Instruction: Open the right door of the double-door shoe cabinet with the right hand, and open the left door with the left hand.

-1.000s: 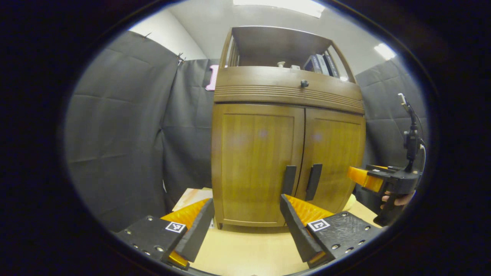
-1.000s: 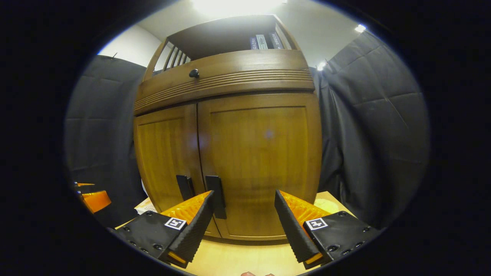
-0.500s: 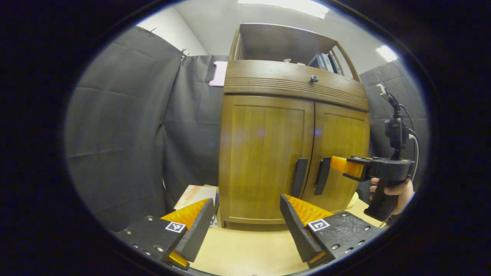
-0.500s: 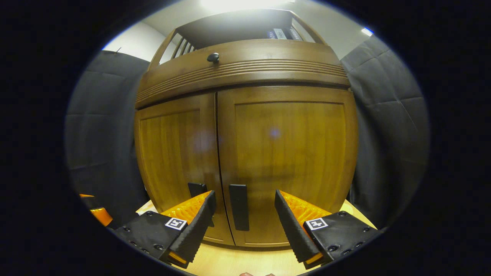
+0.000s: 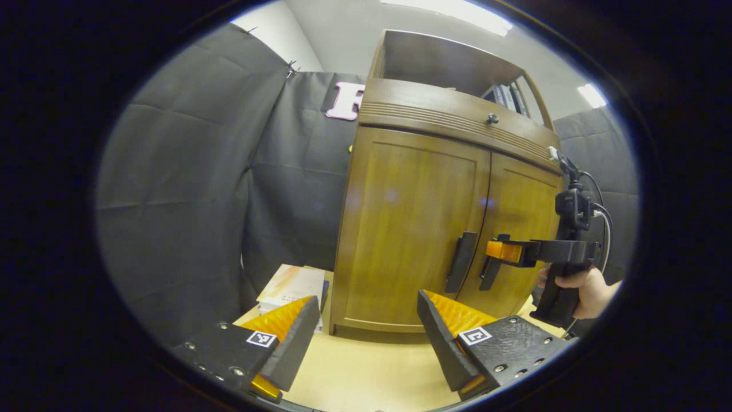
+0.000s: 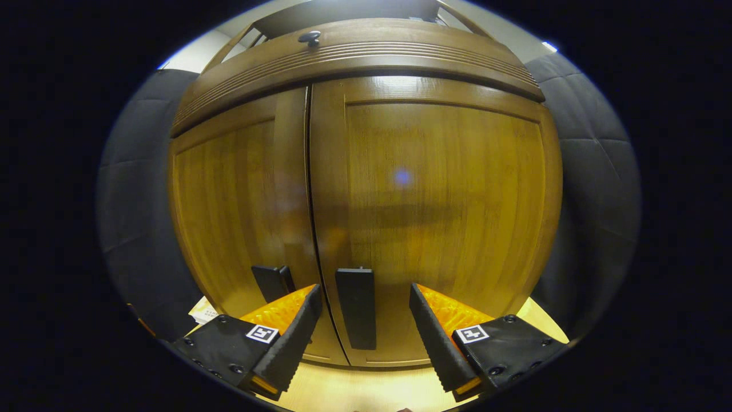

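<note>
right tool [image 6: 361,326] wide, straddling right door handle [image 6: 355,308] | left tool [image 5: 366,337] wide, back over bench [image 5: 366,377] | we risk fingers closing off-centre and slipping off

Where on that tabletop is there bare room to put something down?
Bare tabletop lies in front of the shoe cabinet, between the left gripper fingers. It is crowded left of the cabinet, where papers lie, and around the handles, where the right gripper reaches.

Glossy wooden cabinet [image 6: 434,189], matt handles [image 6: 355,306]
</note>
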Demonstrator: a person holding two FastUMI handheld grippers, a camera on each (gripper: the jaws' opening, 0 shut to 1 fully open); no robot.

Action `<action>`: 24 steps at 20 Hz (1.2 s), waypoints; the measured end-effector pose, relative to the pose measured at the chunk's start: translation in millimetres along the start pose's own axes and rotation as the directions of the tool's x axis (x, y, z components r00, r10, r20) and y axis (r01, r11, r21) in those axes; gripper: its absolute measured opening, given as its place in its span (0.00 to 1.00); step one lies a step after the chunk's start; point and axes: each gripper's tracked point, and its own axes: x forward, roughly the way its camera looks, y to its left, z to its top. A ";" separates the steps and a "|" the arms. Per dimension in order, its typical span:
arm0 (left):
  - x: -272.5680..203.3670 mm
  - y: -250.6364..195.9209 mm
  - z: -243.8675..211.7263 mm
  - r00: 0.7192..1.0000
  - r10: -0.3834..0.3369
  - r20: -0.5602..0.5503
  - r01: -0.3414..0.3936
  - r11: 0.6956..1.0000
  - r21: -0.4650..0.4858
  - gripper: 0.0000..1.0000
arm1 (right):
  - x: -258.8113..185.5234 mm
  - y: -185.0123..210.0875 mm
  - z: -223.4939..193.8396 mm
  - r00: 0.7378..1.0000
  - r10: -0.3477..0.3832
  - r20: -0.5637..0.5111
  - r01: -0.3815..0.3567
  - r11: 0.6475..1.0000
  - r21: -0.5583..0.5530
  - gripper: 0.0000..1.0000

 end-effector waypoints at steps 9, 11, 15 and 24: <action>-0.4 10.9 -5.0 1.000 0.000 -0.015 0.000 1.000 0.022 0.99 | 13.5 5.1 -5.1 1.000 -0.015 -0.008 0.015 1.000 -0.012 0.37; -0.2 9.9 -6.8 1.000 -0.007 -0.018 0.007 1.000 0.024 1.00 | 15.6 6.1 -6.1 1.000 -0.001 -0.013 0.001 1.000 0.009 0.31; 0.8 7.6 -12.5 0.999 -0.028 -0.038 0.029 0.999 0.031 1.00 | 14.2 6.0 -7.6 0.999 0.024 -0.025 -0.024 1.000 -0.005 0.31; -1.1 -6.4 -18.0 0.994 -0.101 -0.051 0.103 0.994 0.038 1.00 | -19.5 2.7 -17.8 0.995 0.077 -0.057 -0.080 0.995 -0.056 0.33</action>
